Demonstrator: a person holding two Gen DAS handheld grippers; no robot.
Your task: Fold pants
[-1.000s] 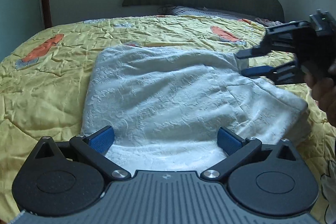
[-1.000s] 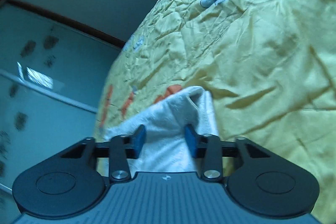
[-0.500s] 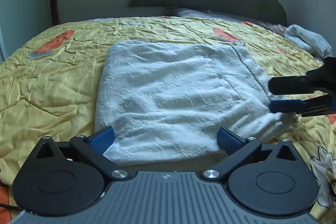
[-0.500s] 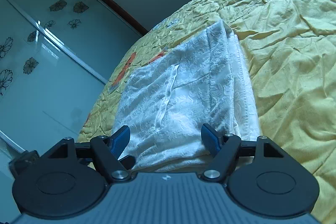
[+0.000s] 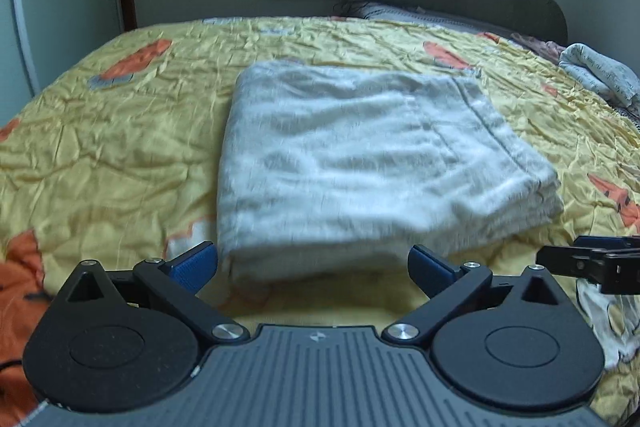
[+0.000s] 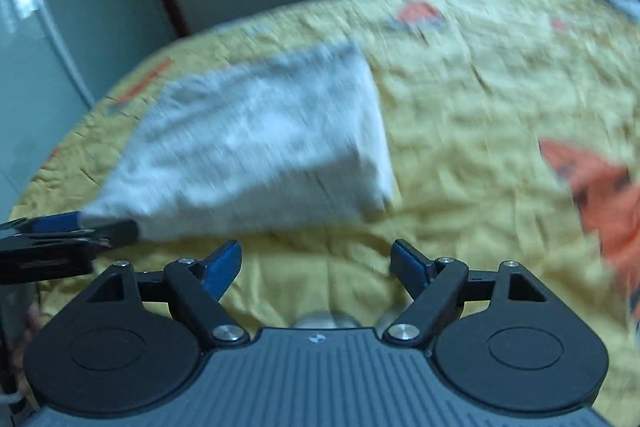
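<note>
Two grippers spread, empty — left gripper (image 5: 312, 261), right gripper (image 6: 316, 261) jaws just opened. White textured folded pants (image 5: 360, 163) lie flat on yellow quilted bed (image 5: 100, 155) — soft, light, limp; pinch stacked corner edges.

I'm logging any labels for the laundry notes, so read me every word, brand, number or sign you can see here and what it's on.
No readable words or numbers in either view.
Small pale emblem, a symbol and not letters, on the left gripper body.
The same emblem on the right gripper body.
Faint dark print on the grey-white cloth at the bed's far right: too small to read.
The folded white pants show no tag or label.
</note>
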